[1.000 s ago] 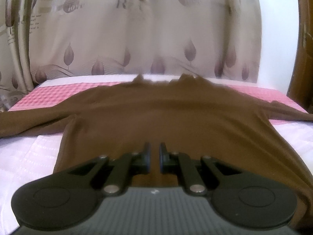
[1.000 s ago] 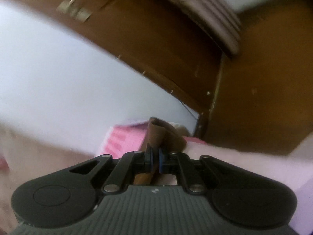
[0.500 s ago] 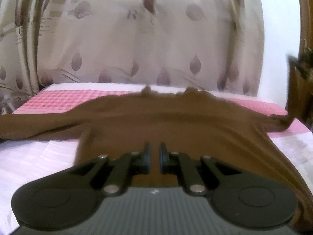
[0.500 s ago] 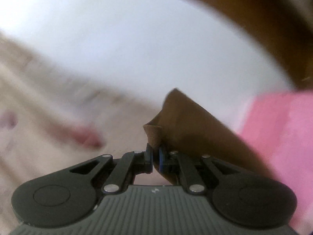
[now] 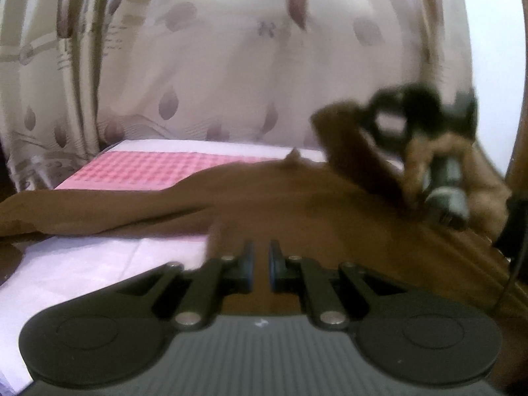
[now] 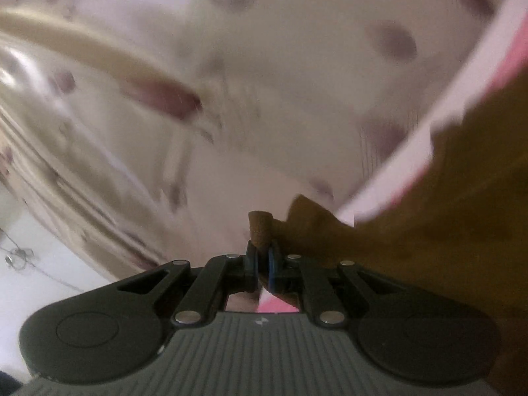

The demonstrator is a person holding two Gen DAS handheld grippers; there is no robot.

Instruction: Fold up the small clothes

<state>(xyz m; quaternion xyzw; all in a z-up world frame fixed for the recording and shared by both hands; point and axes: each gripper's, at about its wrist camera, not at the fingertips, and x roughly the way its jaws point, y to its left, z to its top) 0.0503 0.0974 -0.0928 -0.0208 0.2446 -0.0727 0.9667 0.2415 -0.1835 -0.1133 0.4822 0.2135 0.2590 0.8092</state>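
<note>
A: Which step are you doing?

B: You are folding a sleeve in. Your right tongs (image 6: 262,264) are pinching the cuff of the long-sleeved brown knit top (image 5: 280,204), carrying it over the body at the right of the left view.

A: And the left tongs (image 5: 260,265)?

B: Nearly closed at the hem; whether they are gripping cloth, I cannot tell. The top is lying on the pink-and-white bed (image 5: 99,264). Next, I think, you are laying that cuff flat.

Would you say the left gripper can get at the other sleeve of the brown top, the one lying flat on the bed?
Probably yes. That sleeve lies flat on the bed with nothing over it, and the left gripper holds nothing visible. The right gripper, busy with the opposite sleeve, is on the far side.
</note>
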